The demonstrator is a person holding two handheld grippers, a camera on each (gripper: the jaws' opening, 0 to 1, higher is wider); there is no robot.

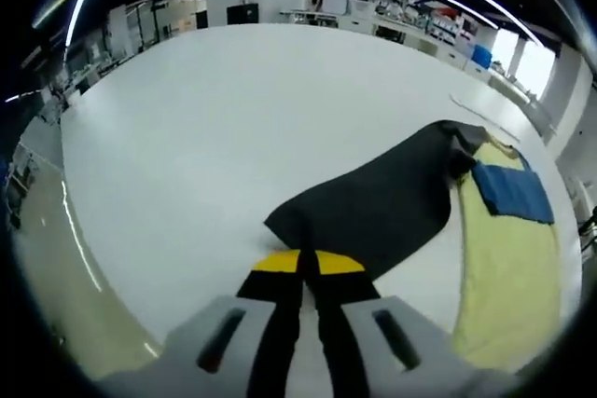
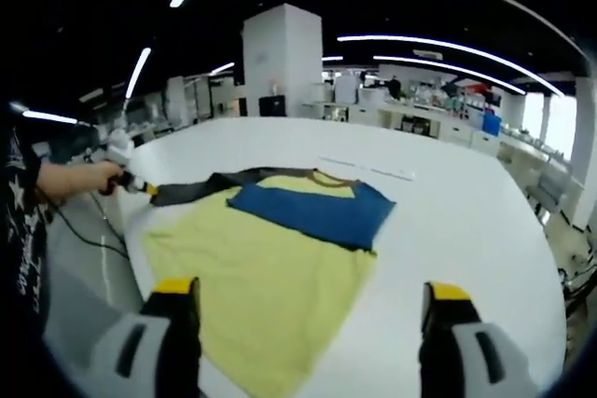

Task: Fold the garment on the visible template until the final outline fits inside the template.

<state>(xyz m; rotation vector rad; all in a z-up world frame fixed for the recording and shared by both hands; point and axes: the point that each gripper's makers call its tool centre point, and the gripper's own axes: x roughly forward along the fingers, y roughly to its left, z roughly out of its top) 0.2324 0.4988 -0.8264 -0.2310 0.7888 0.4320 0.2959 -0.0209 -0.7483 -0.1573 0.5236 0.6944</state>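
On a white table [image 2: 448, 202], the left gripper [image 1: 308, 263], jaws pinched together on a dark sleeve [image 1: 373, 207], draws it out sideways from the yellow garment [image 2: 261, 295], whose blue panel [image 2: 312, 212] lies folded across the chest. The right gripper [image 2: 312, 309] hangs wide apart and empty above the hem. Folding looks only begun; no template outline can be made out.

Each tool [image 2: 312, 309] has grey housings and black, yellow-tipped fingers [image 2: 174, 288].
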